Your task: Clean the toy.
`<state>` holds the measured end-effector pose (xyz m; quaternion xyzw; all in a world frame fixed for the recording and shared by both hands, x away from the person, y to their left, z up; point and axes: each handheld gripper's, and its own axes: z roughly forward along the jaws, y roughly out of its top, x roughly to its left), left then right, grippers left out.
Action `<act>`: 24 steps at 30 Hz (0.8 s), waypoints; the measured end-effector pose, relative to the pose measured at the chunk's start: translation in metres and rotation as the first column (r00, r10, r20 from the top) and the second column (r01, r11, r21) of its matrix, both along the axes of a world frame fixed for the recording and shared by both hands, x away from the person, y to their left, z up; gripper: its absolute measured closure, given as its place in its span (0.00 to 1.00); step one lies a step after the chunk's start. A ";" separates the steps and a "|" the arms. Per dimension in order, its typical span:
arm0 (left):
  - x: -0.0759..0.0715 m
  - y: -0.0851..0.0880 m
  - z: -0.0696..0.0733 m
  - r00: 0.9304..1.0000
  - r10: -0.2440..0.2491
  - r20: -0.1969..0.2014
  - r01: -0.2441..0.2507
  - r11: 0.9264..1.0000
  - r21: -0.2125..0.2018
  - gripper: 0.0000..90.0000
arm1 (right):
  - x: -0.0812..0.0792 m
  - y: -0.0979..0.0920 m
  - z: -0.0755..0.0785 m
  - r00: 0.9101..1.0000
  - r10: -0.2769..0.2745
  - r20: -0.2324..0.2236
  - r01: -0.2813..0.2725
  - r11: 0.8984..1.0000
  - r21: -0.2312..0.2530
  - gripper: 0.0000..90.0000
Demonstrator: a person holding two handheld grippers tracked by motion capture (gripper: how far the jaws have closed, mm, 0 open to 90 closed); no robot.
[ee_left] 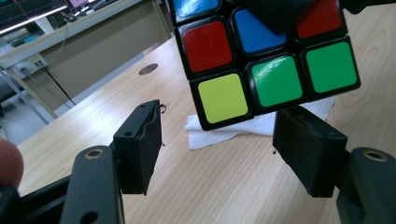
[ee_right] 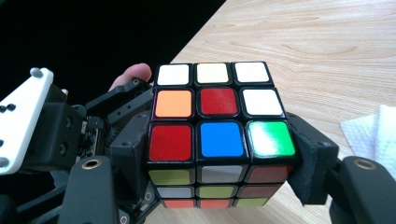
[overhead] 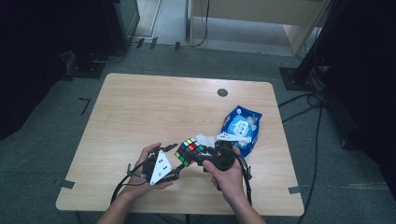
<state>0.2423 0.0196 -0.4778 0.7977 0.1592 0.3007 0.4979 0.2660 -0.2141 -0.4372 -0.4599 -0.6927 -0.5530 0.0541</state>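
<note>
Lying just beyond the held cube (overhead: 189,151): tissue (overhead: 205,139), blue packet (overhead: 242,127).

1. The desk (overhead: 140,107) has a pale wood-grain top, smooth and matt, with a soft sheen.
2. The puzzle cube (ee_right: 217,140) is black plastic with glossy coloured stickers that catch the light.
3. The right claw (ee_right: 219,182) and the left claw (ee_left: 217,154) are matt black plastic; their pads look rough and worn at the edges, with brass-coloured metal rivets.
4. The plate (overhead: 160,167) on the left claw is smooth pale plastic.
5. The tissue (ee_left: 224,128) is white paper, soft and creased.
6. The packet (overhead: 243,126) near the right edge is glossy blue plastic film.
</note>
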 end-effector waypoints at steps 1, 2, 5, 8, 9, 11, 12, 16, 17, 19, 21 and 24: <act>0.000 -0.001 0.000 1.000 -0.007 -0.001 0.007 1.000 -0.003 0.37 | 0.000 0.000 0.000 1.000 0.001 -0.001 -0.001 1.000 0.007 0.38; -0.001 -0.002 0.001 1.000 -0.009 -0.003 0.009 1.000 -0.003 0.36 | 0.001 -0.001 0.000 1.000 0.000 -0.001 0.000 1.000 0.006 0.38; -0.003 -0.005 0.001 1.000 -0.015 -0.003 0.015 1.000 -0.002 0.33 | 0.000 0.001 -0.001 1.000 0.007 -0.006 -0.007 1.000 0.000 0.38; -0.005 -0.009 0.004 1.000 -0.026 -0.014 0.025 0.999 -0.022 0.27 | 0.000 0.005 -0.003 1.000 0.022 -0.010 -0.022 1.000 -0.009 0.38; -0.006 -0.011 0.004 1.000 -0.022 -0.013 0.022 0.999 -0.024 0.25 | -0.001 0.007 -0.004 0.999 0.029 -0.015 -0.029 0.999 -0.015 0.38; -0.006 -0.012 0.004 1.000 -0.018 -0.008 0.017 1.000 -0.019 0.21 | -0.002 0.010 -0.005 0.999 0.034 -0.012 -0.034 0.999 -0.032 0.38; -0.006 -0.012 0.003 1.000 -0.018 -0.014 0.018 1.000 -0.020 0.20 | -0.002 0.011 -0.005 0.999 0.039 -0.014 -0.040 0.998 -0.039 0.38; -0.006 -0.012 0.003 1.000 -0.016 -0.002 0.016 1.000 -0.011 0.20 | -0.002 0.012 -0.005 0.999 0.039 -0.018 -0.040 0.998 -0.042 0.38; -0.006 -0.012 0.003 1.000 -0.016 -0.002 0.016 1.000 -0.011 0.20 | -0.002 0.012 -0.005 0.999 0.037 -0.019 -0.038 0.998 -0.045 0.38; -0.007 -0.013 0.002 1.000 -0.014 0.006 0.014 1.000 -0.003 0.20 | -0.001 0.012 -0.006 0.999 0.042 -0.029 -0.043 0.998 -0.052 0.38; -0.008 -0.013 0.002 1.000 -0.015 0.009 0.015 1.000 -0.002 0.20 | -0.001 0.012 -0.006 0.999 0.042 -0.033 -0.044 0.998 -0.053 0.38; -0.009 -0.014 0.002 0.999 -0.027 0.021 0.026 1.000 0.011 0.21 | 0.000 0.011 -0.006 0.998 0.055 -0.040 -0.057 0.997 -0.055 0.38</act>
